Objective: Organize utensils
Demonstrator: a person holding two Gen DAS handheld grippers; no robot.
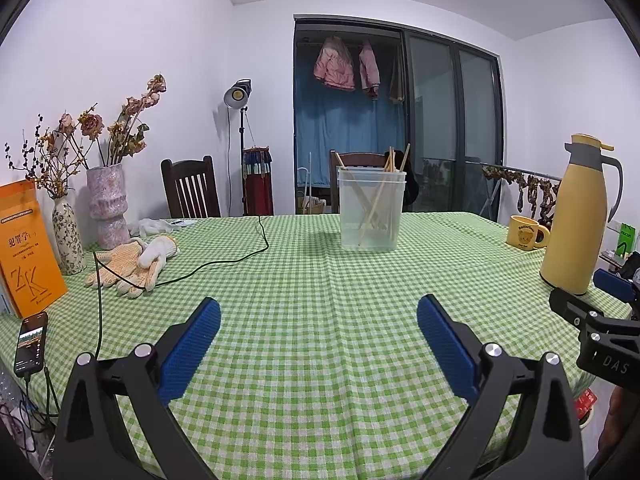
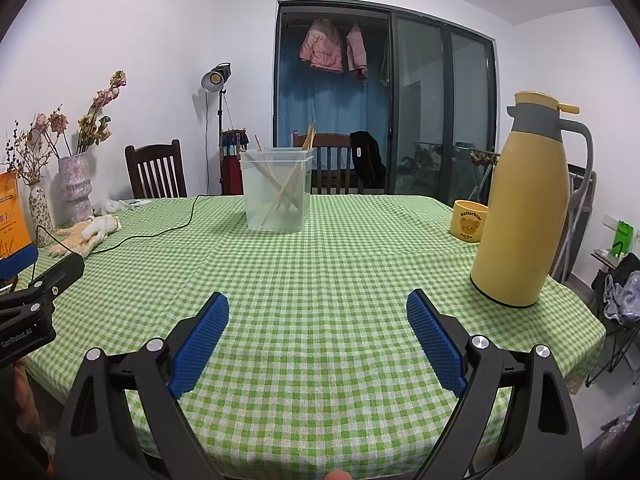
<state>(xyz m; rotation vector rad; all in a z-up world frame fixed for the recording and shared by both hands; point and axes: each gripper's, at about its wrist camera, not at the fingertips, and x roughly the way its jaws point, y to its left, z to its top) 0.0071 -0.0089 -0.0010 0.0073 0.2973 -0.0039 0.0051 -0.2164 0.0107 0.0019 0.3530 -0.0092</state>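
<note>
A clear plastic container [image 1: 372, 212] [image 2: 277, 192] stands upright toward the far side of the green checked tablecloth [image 1: 304, 296] [image 2: 320, 264]. Several wooden chopsticks [image 1: 378, 204] [image 2: 286, 188] lean inside it, tips poking above the rim. My left gripper [image 1: 319, 312] hovers open over the near part of the table, nothing between its blue pads. My right gripper [image 2: 318, 306] is likewise open and empty, well short of the container. Each gripper shows at the edge of the other's view.
A yellow thermos jug [image 1: 578, 216] [image 2: 528, 200] and a yellow mug [image 1: 526, 232] [image 2: 468, 220] stand at the right. Work gloves [image 1: 132, 264] [image 2: 86, 234], a cable [image 1: 224, 260], two vases [image 1: 106, 208], an orange book [image 1: 26, 248] and a phone [image 1: 30, 342] sit at the left. Chairs [image 1: 190, 188] stand behind the table.
</note>
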